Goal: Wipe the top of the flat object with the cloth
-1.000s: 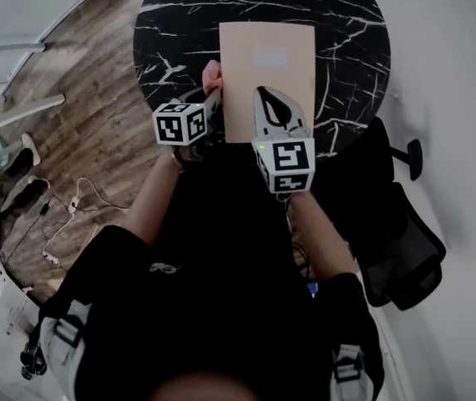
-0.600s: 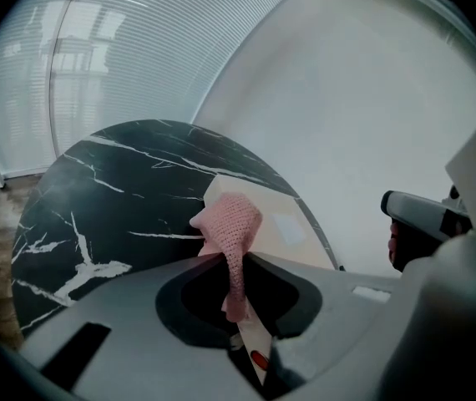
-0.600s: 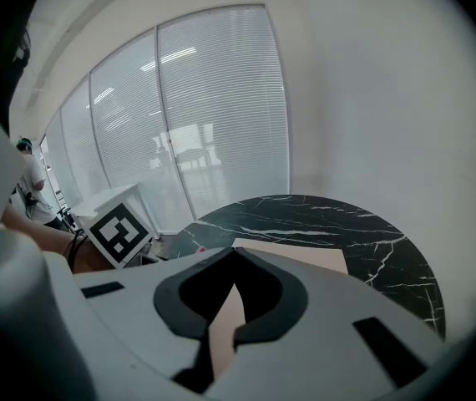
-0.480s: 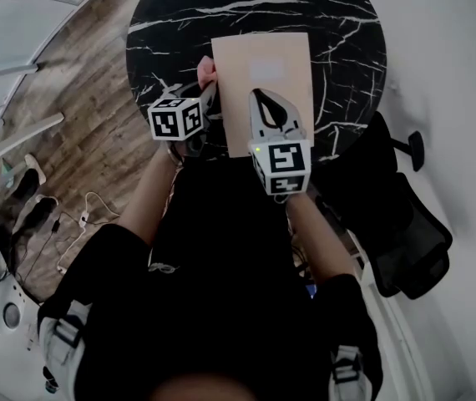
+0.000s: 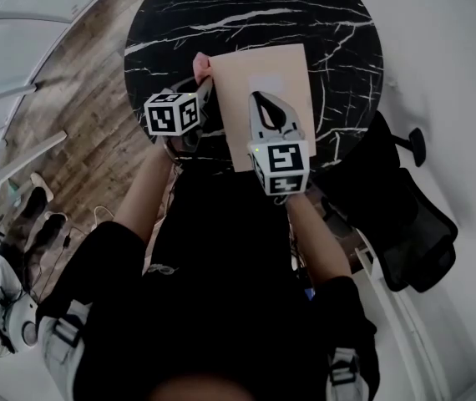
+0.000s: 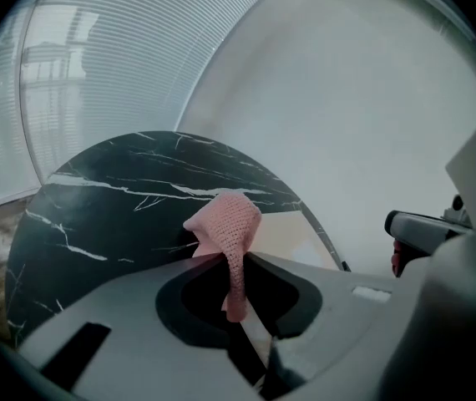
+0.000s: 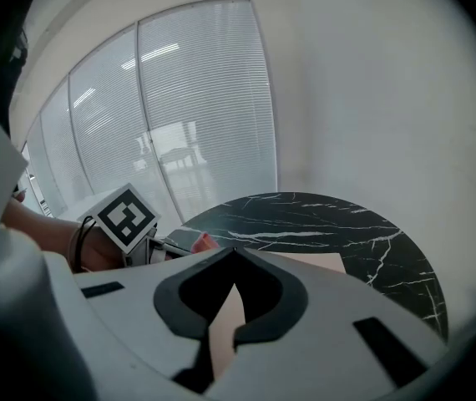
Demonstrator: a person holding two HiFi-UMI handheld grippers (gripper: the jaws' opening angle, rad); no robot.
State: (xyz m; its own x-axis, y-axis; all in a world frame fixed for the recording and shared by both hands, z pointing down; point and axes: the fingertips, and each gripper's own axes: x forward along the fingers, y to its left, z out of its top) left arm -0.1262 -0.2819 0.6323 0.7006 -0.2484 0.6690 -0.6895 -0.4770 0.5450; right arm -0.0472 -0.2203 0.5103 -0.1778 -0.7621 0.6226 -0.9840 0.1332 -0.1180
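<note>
A tan flat rectangular object (image 5: 275,73) lies on the round black marble table (image 5: 171,23). My left gripper (image 5: 204,82) is shut on a pink knitted cloth (image 5: 202,63), which pokes out beyond its tips at the object's far left corner. In the left gripper view the cloth (image 6: 231,232) hangs pinched between the jaws, with the flat object (image 6: 292,228) just behind to the right. My right gripper (image 5: 260,98) is shut and holds nothing. Its tip is over the near half of the object (image 7: 321,263). The left gripper's marker cube (image 7: 125,217) shows to its left.
A black office chair (image 5: 413,241) stands to the right of the table. Wooden floor (image 5: 79,98) with loose cables (image 5: 63,224) lies to the left. Window blinds (image 7: 196,115) and a white wall rise behind the table.
My left gripper has carried the cloth forward along the object's left edge, up to its far left corner. The right gripper has stayed over the object's near half.
</note>
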